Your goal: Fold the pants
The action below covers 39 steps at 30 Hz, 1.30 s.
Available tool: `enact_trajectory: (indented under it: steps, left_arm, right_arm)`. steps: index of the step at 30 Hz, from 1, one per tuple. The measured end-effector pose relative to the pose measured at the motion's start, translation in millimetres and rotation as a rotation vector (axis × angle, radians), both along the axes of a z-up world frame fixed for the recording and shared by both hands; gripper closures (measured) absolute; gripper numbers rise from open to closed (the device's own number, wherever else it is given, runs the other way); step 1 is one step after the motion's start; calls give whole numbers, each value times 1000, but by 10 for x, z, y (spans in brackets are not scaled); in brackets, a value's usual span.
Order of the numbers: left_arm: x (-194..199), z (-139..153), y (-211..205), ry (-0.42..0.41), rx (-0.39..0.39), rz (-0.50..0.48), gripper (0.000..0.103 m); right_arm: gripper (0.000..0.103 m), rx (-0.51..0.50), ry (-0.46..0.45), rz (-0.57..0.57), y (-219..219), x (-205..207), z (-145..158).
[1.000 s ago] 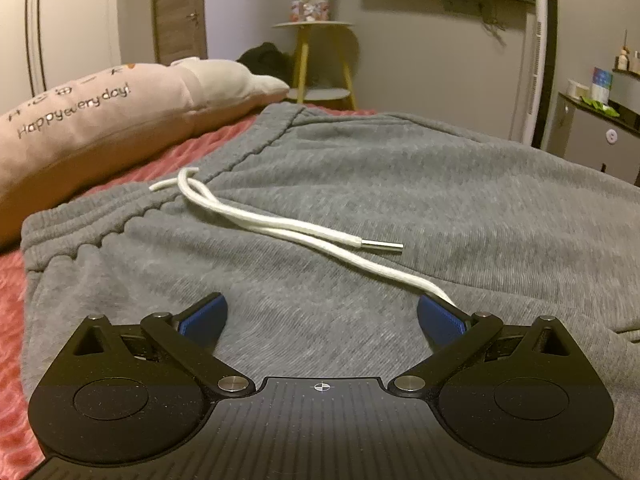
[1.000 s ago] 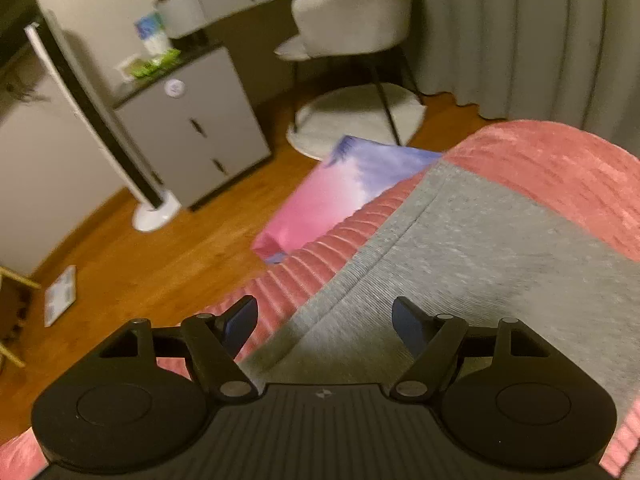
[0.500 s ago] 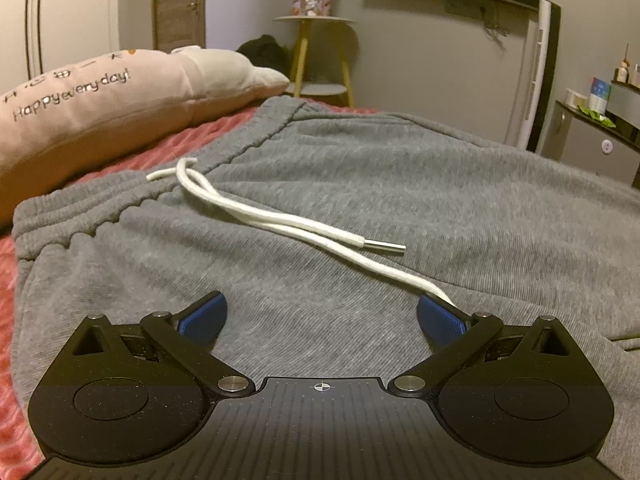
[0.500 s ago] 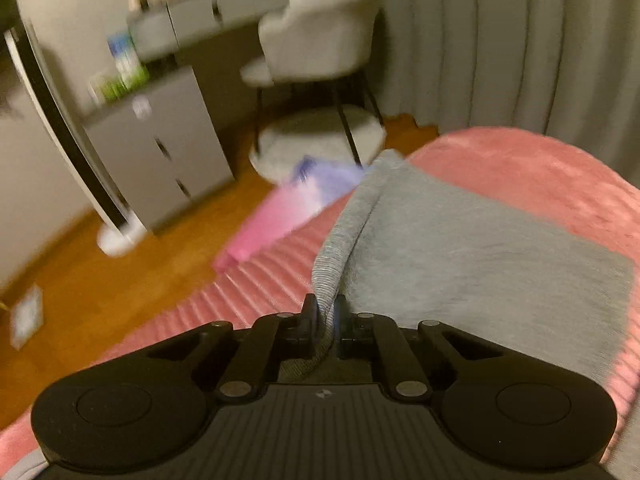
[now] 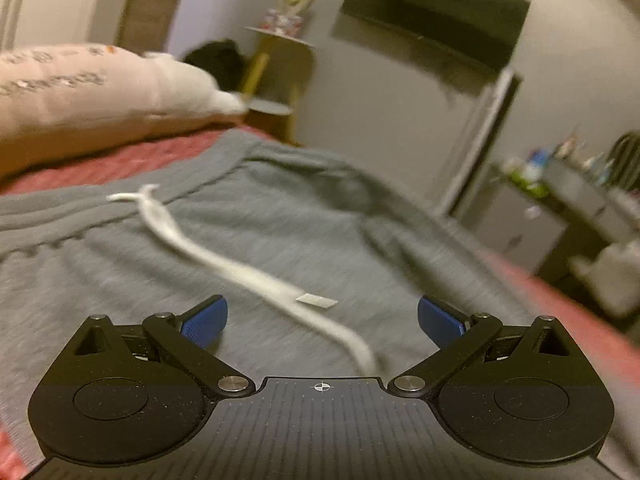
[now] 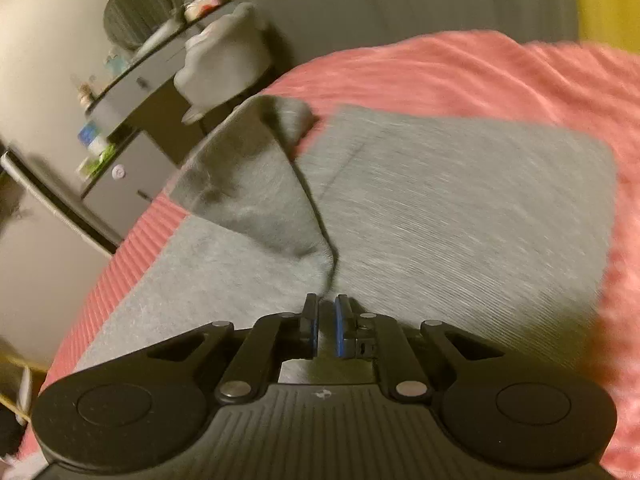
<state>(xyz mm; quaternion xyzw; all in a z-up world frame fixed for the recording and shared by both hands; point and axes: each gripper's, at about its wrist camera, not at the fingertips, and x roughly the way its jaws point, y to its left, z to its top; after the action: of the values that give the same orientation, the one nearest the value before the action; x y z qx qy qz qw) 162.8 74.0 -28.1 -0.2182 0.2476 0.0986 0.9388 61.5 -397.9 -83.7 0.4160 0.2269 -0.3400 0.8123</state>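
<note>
Grey sweatpants (image 5: 248, 252) lie on a pink bed cover, waistband at the left in the left wrist view, with a white drawstring (image 5: 224, 268) running toward my left gripper (image 5: 322, 320). That gripper is open and empty, low over the fabric. In the right wrist view my right gripper (image 6: 327, 330) is shut on the edge of one grey pant leg (image 6: 256, 200), which rises in a lifted fold over the other leg (image 6: 460, 208) lying flat.
A pink pillow (image 5: 80, 96) lies at the head of the bed. The pink bed cover (image 6: 460, 72) surrounds the pants. Beyond the bed edge stand a grey cabinet (image 6: 124, 176), a chair (image 6: 224, 60) and a yellow side table (image 5: 280, 64).
My right gripper closed on the pant leg edge, then lifted and carried it over the other leg. My left gripper stayed open and shifted over the waist area; the view is blurred.
</note>
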Motion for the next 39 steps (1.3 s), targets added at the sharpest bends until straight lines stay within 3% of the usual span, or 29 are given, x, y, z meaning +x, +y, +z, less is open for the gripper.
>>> enact_trajectory:
  steps: [2,3,5,8,12,14,16,17,18,20,21,22,25,29,32,34,37,39]
  left_arm:
    - [160,101,101,7,-86,-63,0]
    - [273,148,164,28,-131,-93,0]
    - [538,256,306,64,-230,-125,0]
    - [1002,394,413,109,-283,-143,0]
    - [1744,380,414,279,-326,-165,0]
    - [2076,311,368,366,-318,-168,8]
    - [2339,209,287,453,-297,-165,36]
    - [2431,149,244,498,-280,-178,40]
    - [2523,61,180,558,-265,-197,42]
    - [2569,-75,130,622,-269,-218,50]
    - [2548,-107,127,608,-270,-220,56]
    - [2514,-110,135,586,-277,-222,70]
    - [2381,-72,233,564,-310,-272,88]
    - [1963,249,395,411,-323,-301,92]
    - [1307,581,494,215,-286,-353,96]
    - [804,724,596,126,-245,-381,96]
    - [177,546,786,148,-299,-371,96]
    - [-117,275,821,229,-305,-369,95]
  right_arm:
    - [46,14,-31,52,-52,32,31]
    - [38,16,-46,80,-75,65,54]
    - [33,-20,-41,119,-70,124,81]
    - [33,-53,10,174,-172,298,43]
    - [33,-126,84,201,-122,509,101]
    - [32,-138,84,211,-131,580,124]
    - [32,-148,112,226,-147,658,108]
    - [34,-165,135,233,-152,705,100]
    - [38,-182,156,235,-148,725,107]
    - [73,-216,186,227,-173,734,128]
    - [79,-218,198,224,-202,738,132]
    - [84,-205,196,227,-237,729,131]
    - [94,-188,183,247,-321,665,155]
    - [96,-204,84,200,-335,414,353]
    - [97,-195,-6,142,-327,64,523]
    - [97,-192,-58,105,-305,-235,617]
    - [98,-194,-89,34,-347,-720,639]
    - [98,-176,-72,-5,-431,-987,534]
